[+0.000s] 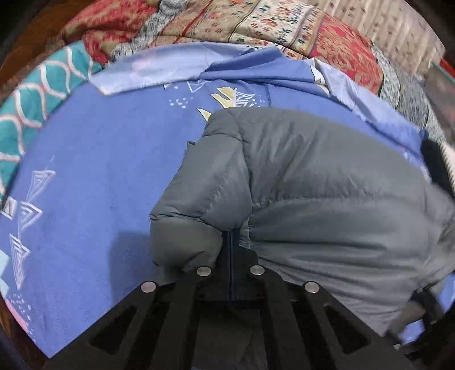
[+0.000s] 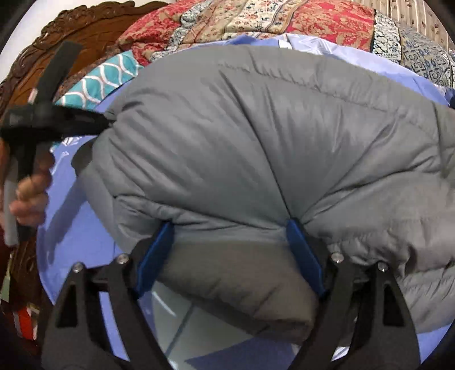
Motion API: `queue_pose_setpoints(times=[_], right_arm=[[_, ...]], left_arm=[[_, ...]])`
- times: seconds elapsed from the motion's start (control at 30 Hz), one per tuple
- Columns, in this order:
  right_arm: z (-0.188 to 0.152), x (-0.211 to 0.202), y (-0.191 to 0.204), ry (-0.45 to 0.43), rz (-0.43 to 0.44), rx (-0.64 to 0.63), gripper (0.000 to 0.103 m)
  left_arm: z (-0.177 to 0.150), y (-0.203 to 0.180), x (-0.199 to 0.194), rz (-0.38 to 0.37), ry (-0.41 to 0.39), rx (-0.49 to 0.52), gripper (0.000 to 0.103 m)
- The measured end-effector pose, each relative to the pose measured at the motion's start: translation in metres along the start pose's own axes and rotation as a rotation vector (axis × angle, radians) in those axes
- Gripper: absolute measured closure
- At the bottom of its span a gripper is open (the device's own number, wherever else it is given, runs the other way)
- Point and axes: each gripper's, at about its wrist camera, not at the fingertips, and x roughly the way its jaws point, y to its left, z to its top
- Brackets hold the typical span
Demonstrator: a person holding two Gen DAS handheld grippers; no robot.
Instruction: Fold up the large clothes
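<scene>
The grey quilted puffer jacket [image 1: 327, 199] is seen lying in a bulky mound on the blue patterned bed sheet [image 1: 93, 185], directly ahead of both grippers and filling most of each view. The left gripper [image 1: 232, 256] is clenched, its jaws brought nearly together on a pinch of the jacket's edge just in front of it, with a padded lobe of fabric bulging to the left of the jaws. The right gripper [image 2: 230, 244] is held wide apart, its blue fingers [image 2: 303, 244] pressed against a thick padded section of the jacket that sits between them; that section is straddled but not squeezed, so no firm hold is judged on this side. In the right wrist view the left gripper is seen far to the left, touching the jacket's far edge.

As a judgement, the fold is partway done: the jacket appears doubled over itself rather than spread flat, yet its outline is still rounded and puffed, with no neat rectangle formed. Left to do, by this reading, are bringing the held edge across, flattening the trapped bulk and squaring the bundle. Beyond the jacket, a red floral quilt [image 1: 256, 25] and a teal wave-patterned cloth [image 1: 34, 113] are piled at the far side of the bed
</scene>
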Motion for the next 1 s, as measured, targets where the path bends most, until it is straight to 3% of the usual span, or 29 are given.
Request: queue_pose_setpoints(times=[0.1, 0.17, 0.23, 0.3, 0.37, 0.4, 0.5, 0.6, 0.7, 0.83, 0.87, 0.93, 0.97, 1.0], right_arm=[[0.004, -0.023, -0.006, 0.012, 0.077, 0.043, 0.024], [0.002, -0.061, -0.024, -0.056, 0.175, 0.126, 0.024], [-0.003, -0.105, -0.049, -0.154, 0.195, 0.199, 0.018], [-0.009, -0.142, -0.080, -0.245, 0.162, 0.275, 0.011], [-0.017, -0.173, -0.122, -0.316, 0.099, 0.397, 0.006], [-0.022, -0.178, -0.143, -0.321, 0.078, 0.462, 0.006], [-0.034, -0.166, -0.182, -0.255, 0.045, 0.617, 0.006], [-0.045, -0.129, -0.198, -0.179, 0.103, 0.716, 0.006], [-0.045, -0.090, -0.204, -0.106, 0.134, 0.763, 0.006], [-0.036, -0.055, -0.201, -0.082, 0.152, 0.738, 0.004], [-0.031, -0.052, -0.197, -0.073, 0.157, 0.720, 0.006], [-0.022, -0.048, -0.188, -0.035, 0.212, 0.704, 0.039], [-0.018, -0.048, -0.179, -0.022, 0.258, 0.699, 0.058], [-0.011, -0.052, -0.168, -0.021, 0.279, 0.681, 0.068]], left_arm=[[0.001, -0.006, -0.020, 0.013, 0.000, 0.042, 0.079], [0.003, 0.004, -0.040, -0.032, -0.018, 0.024, 0.079], [0.004, 0.024, -0.067, -0.083, -0.065, -0.021, 0.078], [0.010, 0.044, -0.082, -0.123, -0.084, -0.074, 0.066], [0.015, 0.061, -0.083, -0.170, -0.076, -0.115, 0.026], [0.018, 0.066, -0.078, -0.189, -0.063, -0.127, 0.020], [0.020, 0.061, -0.057, -0.243, 0.007, -0.136, 0.018], [0.012, 0.041, -0.028, -0.242, 0.081, -0.061, 0.014], [-0.001, 0.031, -0.008, -0.260, 0.118, -0.050, 0.010], [-0.006, 0.031, 0.013, -0.334, 0.143, -0.088, -0.001], [-0.007, 0.030, 0.018, -0.350, 0.152, -0.104, -0.001], [-0.008, 0.025, 0.017, -0.339, 0.141, -0.096, 0.002], [-0.008, 0.021, 0.012, -0.355, 0.130, -0.092, 0.019], [-0.007, 0.017, 0.009, -0.374, 0.126, -0.094, 0.028]])
